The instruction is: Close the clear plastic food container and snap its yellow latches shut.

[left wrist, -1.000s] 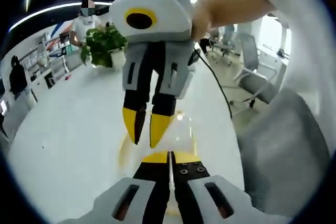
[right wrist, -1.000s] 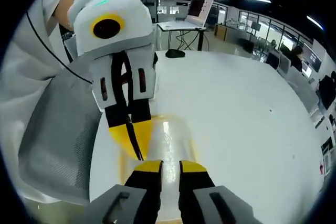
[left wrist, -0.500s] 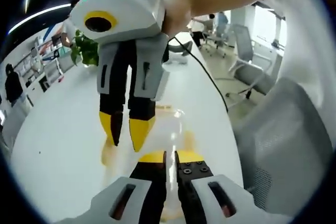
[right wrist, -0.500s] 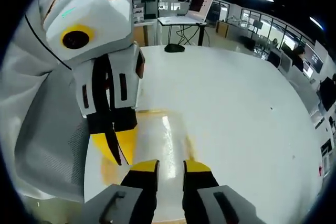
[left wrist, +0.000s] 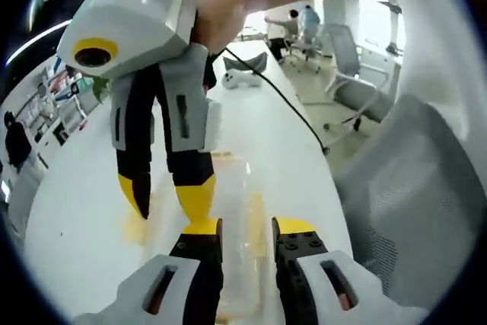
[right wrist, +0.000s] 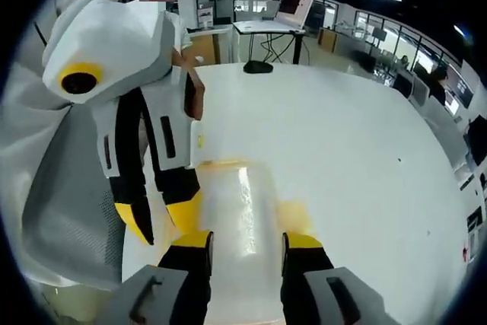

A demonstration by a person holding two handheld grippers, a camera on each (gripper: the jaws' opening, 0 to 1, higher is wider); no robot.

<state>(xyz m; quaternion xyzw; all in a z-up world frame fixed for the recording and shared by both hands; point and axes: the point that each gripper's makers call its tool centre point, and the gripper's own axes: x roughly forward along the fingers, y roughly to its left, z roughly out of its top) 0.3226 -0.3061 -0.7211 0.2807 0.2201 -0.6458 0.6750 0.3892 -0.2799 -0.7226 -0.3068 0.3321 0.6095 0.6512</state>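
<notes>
The clear container (right wrist: 242, 226) lies on the white table (right wrist: 358, 157), close to the table's near edge beside a grey mesh chair (left wrist: 415, 211). In the right gripper view its lid glints between the right gripper (right wrist: 245, 243), whose jaws stand spread with the container's end in the gap; whether they touch it I cannot tell. A yellow latch (right wrist: 293, 215) shows along the container's side, blurred through the plastic.

The left gripper (right wrist: 156, 222) comes into that view from the left, jaws apart, its yellow tips down at the container's side toward the chair.

In the left gripper view the left gripper (left wrist: 247, 227) has its jaws open around the container (left wrist: 236, 218). Opposite, the right gripper (left wrist: 167, 192) hangs down with its yellow tips parted, one at each side of the container's far end. A person's hand (left wrist: 217, 13) grips its body, and a black cable (left wrist: 281, 100) trails across the table. A yellow latch (left wrist: 137, 226) shows toward the table's middle.
</notes>
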